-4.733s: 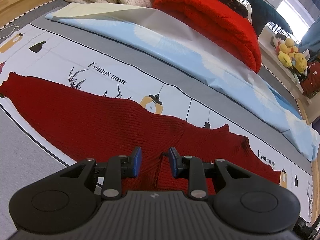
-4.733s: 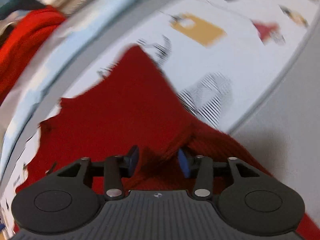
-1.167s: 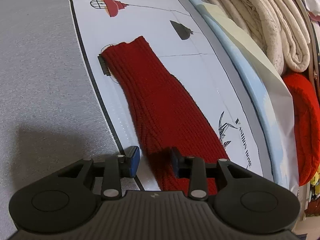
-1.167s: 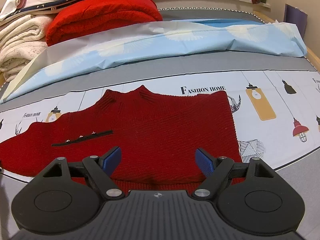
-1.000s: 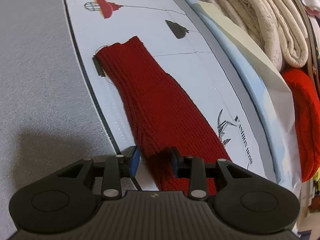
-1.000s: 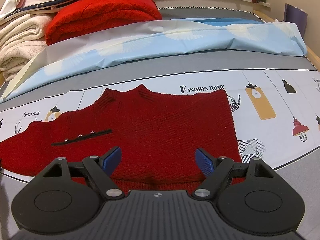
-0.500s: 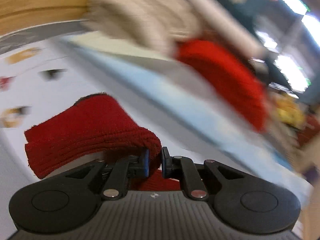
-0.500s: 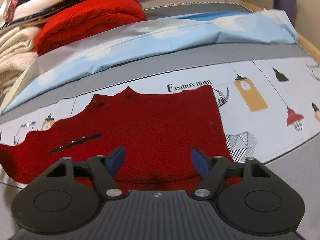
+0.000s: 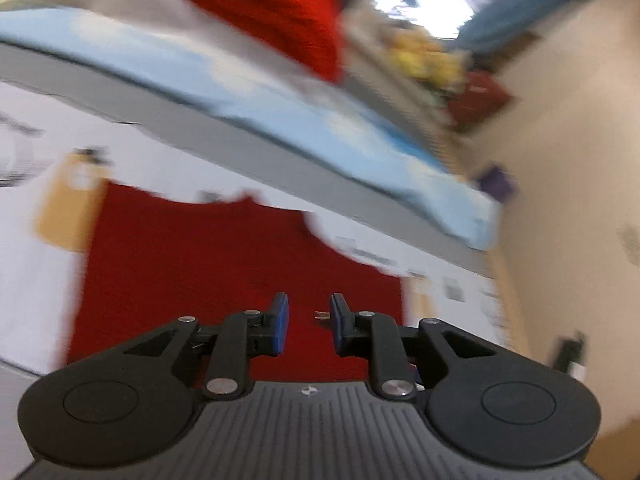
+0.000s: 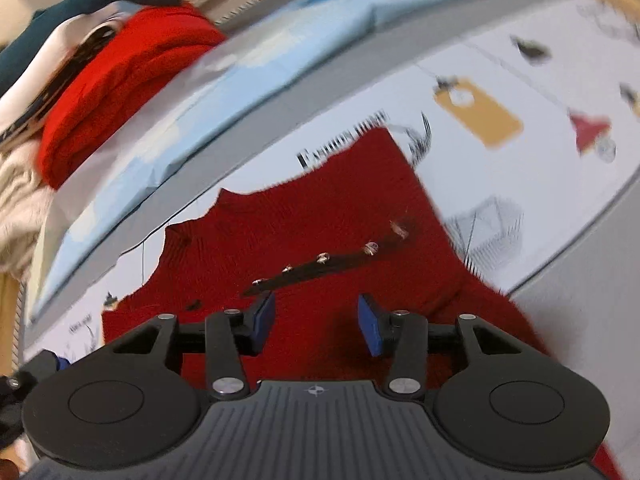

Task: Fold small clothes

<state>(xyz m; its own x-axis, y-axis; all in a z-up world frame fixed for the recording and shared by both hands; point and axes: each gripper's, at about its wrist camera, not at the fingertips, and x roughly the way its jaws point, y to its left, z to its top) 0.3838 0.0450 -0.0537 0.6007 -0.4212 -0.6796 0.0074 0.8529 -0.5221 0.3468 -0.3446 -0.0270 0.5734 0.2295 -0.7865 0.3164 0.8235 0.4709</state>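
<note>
A dark red knitted sweater (image 9: 200, 264) lies flat on the printed white sheet (image 9: 36, 292). My left gripper (image 9: 308, 320) hangs just above the sweater's body. Its jaws are opening, a narrow gap shows, and nothing is between the blue pads. In the right wrist view the sweater (image 10: 320, 200) has a black strip with metal studs (image 10: 320, 268) running across its middle. My right gripper (image 10: 316, 324) hovers over the sweater's near part. Its jaws are closing but still stand apart, and the pads do not press any fabric. Both views are motion-blurred.
A light blue quilt (image 10: 240, 72) runs along the far side of the sheet. Behind it sit a folded bright red blanket (image 10: 120, 80) and cream blankets (image 10: 16, 200). Plush toys (image 9: 420, 56) sit on a ledge, and a beige wall (image 9: 560, 160) stands at the right.
My left gripper lifted the sleeve, swung it over the sweater's body and let go. The sleeve no longer stretches out to the left. My right gripper rolled, sank a little, and its jaws narrowed.
</note>
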